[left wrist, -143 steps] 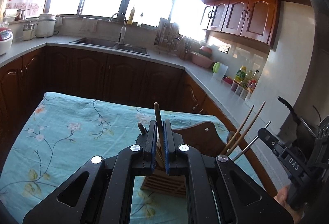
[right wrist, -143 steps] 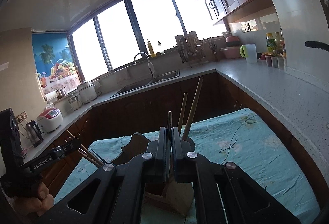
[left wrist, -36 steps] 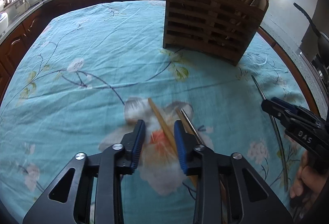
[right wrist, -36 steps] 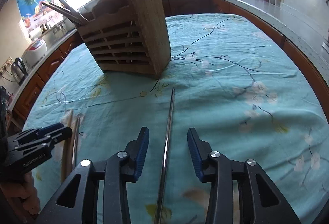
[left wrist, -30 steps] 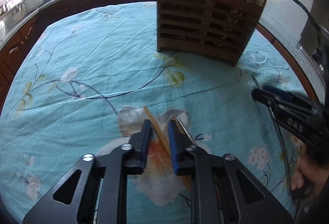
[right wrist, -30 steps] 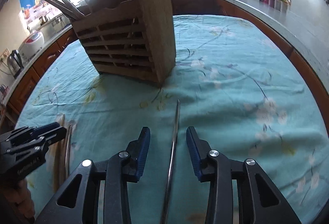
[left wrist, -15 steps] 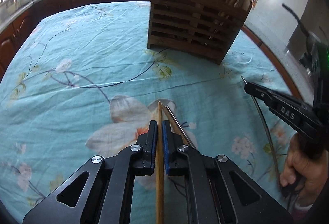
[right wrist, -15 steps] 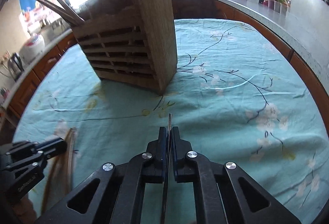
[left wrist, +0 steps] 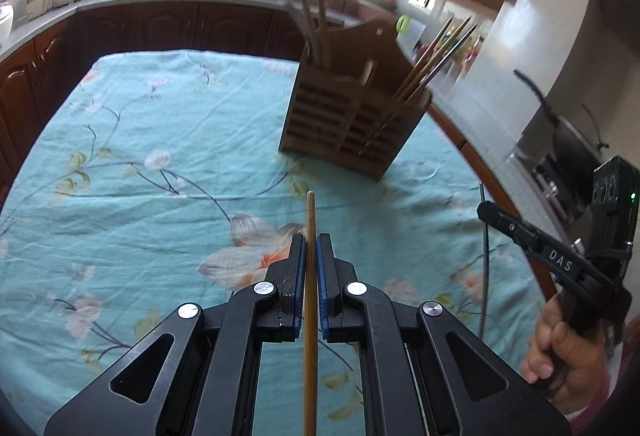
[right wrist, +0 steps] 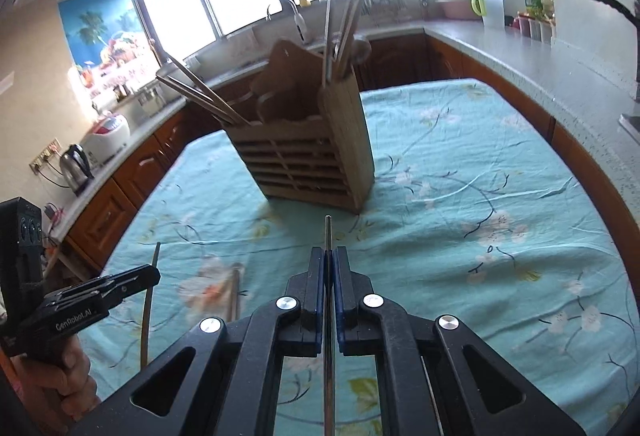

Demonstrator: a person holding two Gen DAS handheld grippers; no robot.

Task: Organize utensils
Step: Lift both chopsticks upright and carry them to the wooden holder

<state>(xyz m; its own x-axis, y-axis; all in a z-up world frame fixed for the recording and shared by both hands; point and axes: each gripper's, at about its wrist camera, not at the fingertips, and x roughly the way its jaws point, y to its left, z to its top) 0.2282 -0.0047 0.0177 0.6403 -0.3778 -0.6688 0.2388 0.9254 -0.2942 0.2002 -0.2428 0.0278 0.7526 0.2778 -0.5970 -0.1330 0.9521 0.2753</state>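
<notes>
On the table: we see one wooden utensil holder (left wrist: 352,123) standing upright on the floral tablecloth (left wrist: 152,171), ahead of both claws.
Left claw: our left claw (left wrist: 311,248) is pinched tight on one wooden chopstick (left wrist: 310,220), lifted clear of the cloth.
Right claw: our right claw (right wrist: 328,260) is pinched tight on one metal chopstick (right wrist: 328,232), also off the cloth.
Long axes: each stick runs straight along its claw's fingers, tip forward, pointing roughly at the holder's base, not its open top.
Key relation: the holder lies ahead and slightly right of the left claw; for the right claw it lies straight ahead and slightly left. We judge the two about equally near it.
Coming move: we judge each stick must be raised and tipped toward vertical, tip down, over an open compartment.
Count in holder: about three sticks lean out at one end, about three more utensils stand at the other, one short piece between; blur prevents exact counts.
Count on cloth: one more chopstick pair (right wrist: 234,288) appears to lie between the claws, blurred.
</notes>
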